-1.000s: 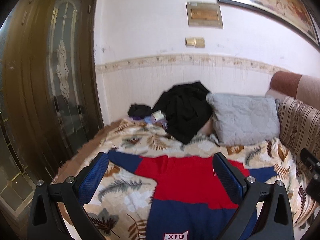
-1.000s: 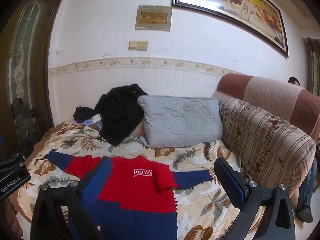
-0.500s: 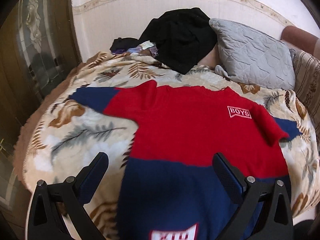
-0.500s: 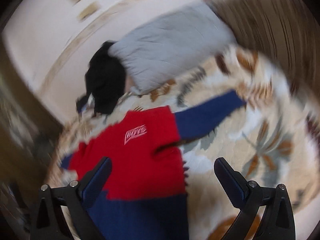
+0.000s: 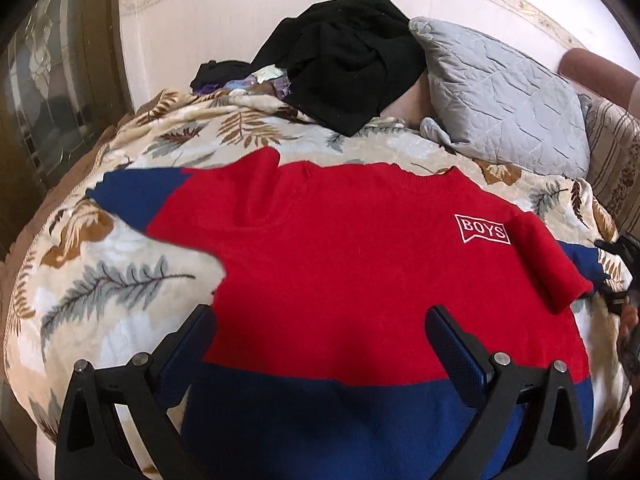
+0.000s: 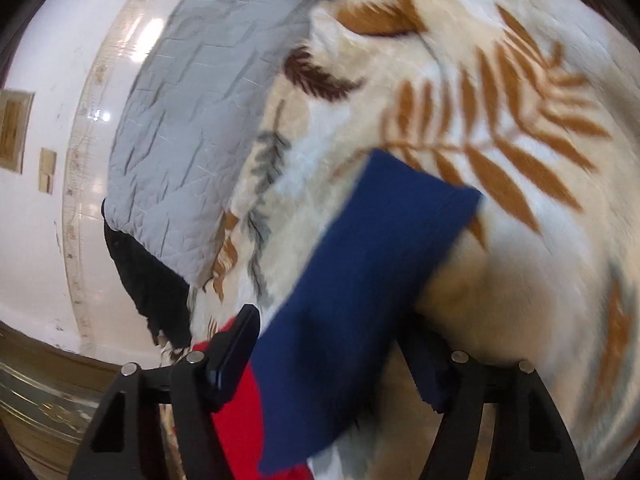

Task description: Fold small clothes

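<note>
Both grippers have dropped toward the bed since a second ago, and the right one has rolled hard, so its view now lies sideways with the wall at 9 o'clock. Its jaws have just been closing, and the navy sleeve [image 6: 372, 280] of the sweater [image 5: 360, 264] runs up between them; the right gripper [image 6: 332, 344] stands about half open, and I cannot tell whether its fingers [image 6: 240, 340] press the cloth. From the left wrist view, the red and navy sweater lies spread flat on the leaf-print blanket [image 5: 104, 280], its "BOYS" patch [image 5: 482, 234] toward 2 o'clock and one navy sleeve reaching out toward 10 o'clock. The left gripper [image 5: 320, 344] hovers over the sweater's lower body with jaws wide and nothing held between them. Beyond the neckline, at 12 o'clock, a heap of black clothing [image 5: 344, 64] leans against a grey quilted pillow [image 5: 508, 96].
</note>
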The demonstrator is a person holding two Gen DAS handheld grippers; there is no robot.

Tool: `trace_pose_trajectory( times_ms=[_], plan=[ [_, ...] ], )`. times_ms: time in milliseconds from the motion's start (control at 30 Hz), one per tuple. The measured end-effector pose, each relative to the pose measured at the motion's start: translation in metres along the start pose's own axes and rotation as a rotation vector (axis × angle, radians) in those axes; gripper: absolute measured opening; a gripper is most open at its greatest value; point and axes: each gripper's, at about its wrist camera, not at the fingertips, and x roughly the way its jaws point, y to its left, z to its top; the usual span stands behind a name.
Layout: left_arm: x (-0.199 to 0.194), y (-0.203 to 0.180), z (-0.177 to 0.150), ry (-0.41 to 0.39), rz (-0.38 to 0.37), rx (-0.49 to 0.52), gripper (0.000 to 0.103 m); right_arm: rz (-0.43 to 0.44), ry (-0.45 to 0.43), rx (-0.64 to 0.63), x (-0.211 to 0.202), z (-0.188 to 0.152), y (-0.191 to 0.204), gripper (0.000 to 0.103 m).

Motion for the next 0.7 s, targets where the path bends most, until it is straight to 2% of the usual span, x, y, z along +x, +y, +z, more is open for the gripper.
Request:
trace_pose_trajectory(
  times_ms=[33, 67, 200, 367, 467, 567, 700],
  plan=[
    [0.0, 0.001, 0.001, -0.004, 0.005, 0.005, 0.103, 0.0, -0.004, -0.018, 0.004, 0.0, 0.002, 0.04],
    [-0.001, 0.004, 0.002, -0.008, 0.013, 0.007, 0.103, -0.004, 0.007, -0.023, 0.01, -0.001, 0.003, 0.017],
    [-0.005, 0.022, 0.004, -0.014, 0.037, -0.022, 0.103, -0.028, -0.026, -0.093, 0.013, -0.009, 0.025, 0.014],
    [-0.014, 0.057, 0.008, -0.032, 0.078, -0.088, 0.103, 0.123, -0.067, -0.304, -0.013, -0.046, 0.11, 0.013],
    [-0.018, 0.081, 0.011, -0.046, 0.123, -0.132, 0.103, 0.209, -0.018, -0.39, -0.01, -0.087, 0.164, 0.013],
    [-0.023, 0.11, 0.013, -0.054, 0.143, -0.209, 0.103, 0.286, 0.062, -0.437, 0.012, -0.133, 0.218, 0.013],
    [-0.029, 0.145, 0.016, -0.072, 0.18, -0.298, 0.103, 0.294, 0.187, -0.502, 0.042, -0.197, 0.268, 0.017]
  ],
)
